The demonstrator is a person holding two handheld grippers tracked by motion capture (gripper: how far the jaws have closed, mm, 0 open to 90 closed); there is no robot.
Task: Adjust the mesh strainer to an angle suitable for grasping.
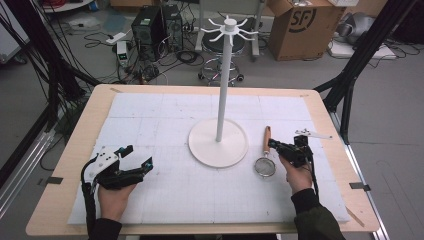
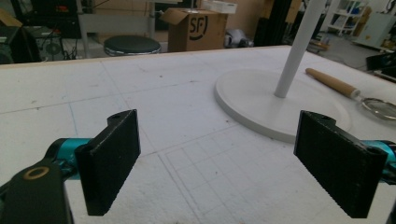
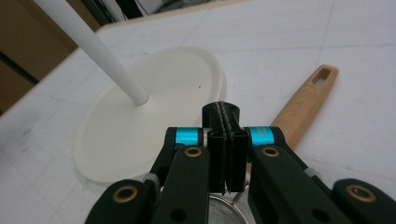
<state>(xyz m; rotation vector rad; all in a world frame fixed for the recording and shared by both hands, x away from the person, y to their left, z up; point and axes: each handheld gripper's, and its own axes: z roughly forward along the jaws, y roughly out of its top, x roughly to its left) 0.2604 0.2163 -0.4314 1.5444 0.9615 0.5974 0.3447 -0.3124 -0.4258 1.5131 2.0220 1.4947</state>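
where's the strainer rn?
High view: the strainer lies flat on the white mat, right of centre, just right of the stand's round base; wooden handle points away from the person, mesh bowl beside the right claw.

We are seeing the stand [image 1: 218, 142] sitting mid-table [image 1: 70, 190], the strainer [image 1: 265, 159] lying just right of its base. Our right tongs [image 1: 276, 146] are hovering over the strainer's handle; our left tongs [image 1: 136, 156] are resting well apart, near the left edge.
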